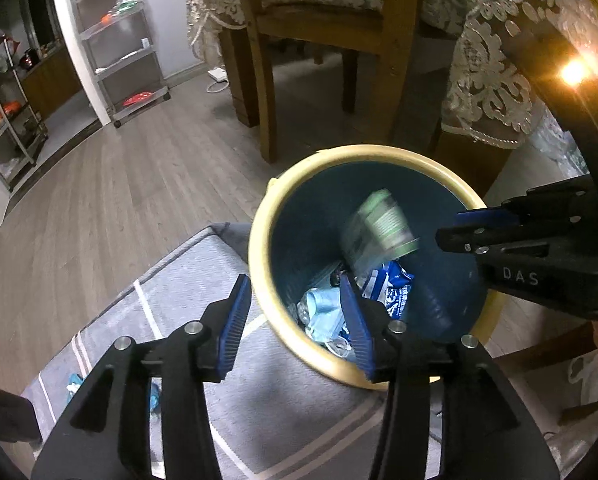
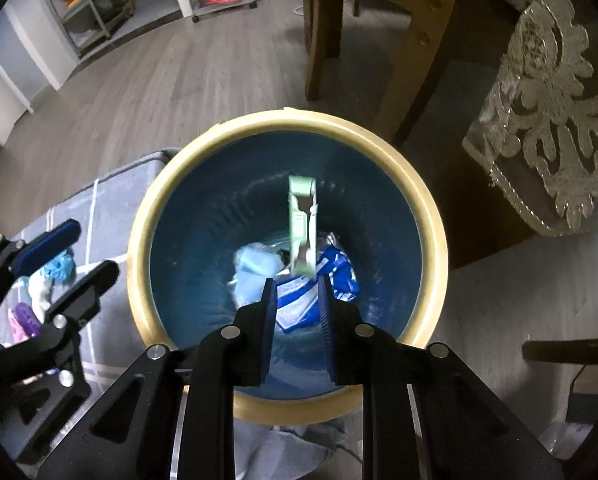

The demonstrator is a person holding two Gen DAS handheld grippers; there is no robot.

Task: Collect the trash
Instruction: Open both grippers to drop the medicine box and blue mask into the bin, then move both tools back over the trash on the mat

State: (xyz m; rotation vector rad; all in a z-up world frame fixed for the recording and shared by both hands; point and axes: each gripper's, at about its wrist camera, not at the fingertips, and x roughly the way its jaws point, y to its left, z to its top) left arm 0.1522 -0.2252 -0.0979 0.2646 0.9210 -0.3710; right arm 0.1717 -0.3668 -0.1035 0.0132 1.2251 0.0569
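A blue trash bin with a cream rim stands on a grey rug. A green and white packet, blurred, is in the air inside the bin, free of both grippers. Below it lie a light blue mask and a blue and white wrapper. My right gripper is open and empty above the bin; it also shows in the left wrist view. My left gripper is open and empty, straddling the bin's near rim.
Wooden chair legs and a lace-covered table stand behind the bin. More trash, light blue and purple, lies on the rug left of the bin. Shelving racks stand at the far wall.
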